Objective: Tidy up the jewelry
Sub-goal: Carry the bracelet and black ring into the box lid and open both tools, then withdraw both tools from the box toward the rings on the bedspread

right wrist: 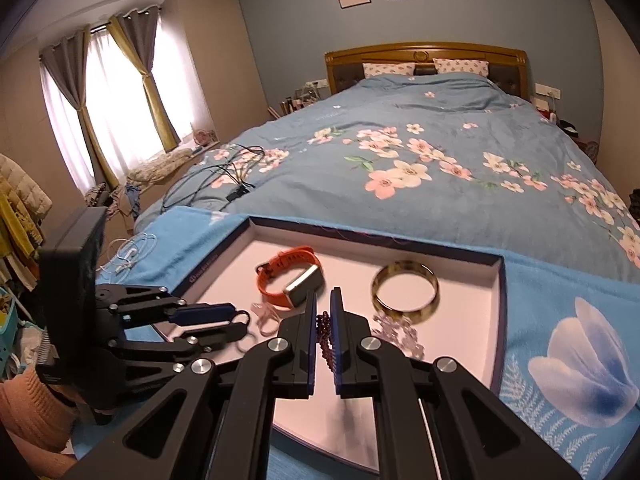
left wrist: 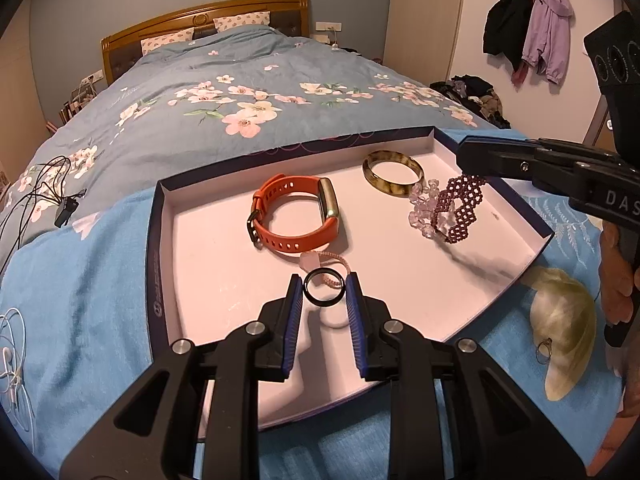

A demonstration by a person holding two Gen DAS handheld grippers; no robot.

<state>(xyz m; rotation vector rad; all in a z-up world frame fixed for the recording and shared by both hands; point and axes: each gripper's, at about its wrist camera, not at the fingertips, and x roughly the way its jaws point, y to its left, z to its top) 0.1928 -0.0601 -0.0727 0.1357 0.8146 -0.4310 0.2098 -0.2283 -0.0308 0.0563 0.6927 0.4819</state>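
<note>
Your left gripper is clenched on a small black ring, pinched across its width between the blue pads and held just above the near part of the shallow tray; its opening faces roughly up toward the camera, so it lies nearly flat with no long axis to speak of. It looks rigid, light and smooth, so it will likely slip or flip if you ease the pads unevenly; keep the grip on opposite points of the rim. Your right gripper is closed on the dark purple beaded bracelet, which hangs from the jaws as a limp lattice band, its length running down toward the tray floor beside a clear pale-violet bead bracelet. That one is soft and will sag and swing, so take it by the band's middle and lower it rather than drop it. Just beyond the ring lies a thin pink cord bracelet, then the orange watch resting on its side, and farther right the mottled bangle lying flat. The tray rests on a blue cloth over the bed, with a blond hairpiece just outside its right edge.
</note>
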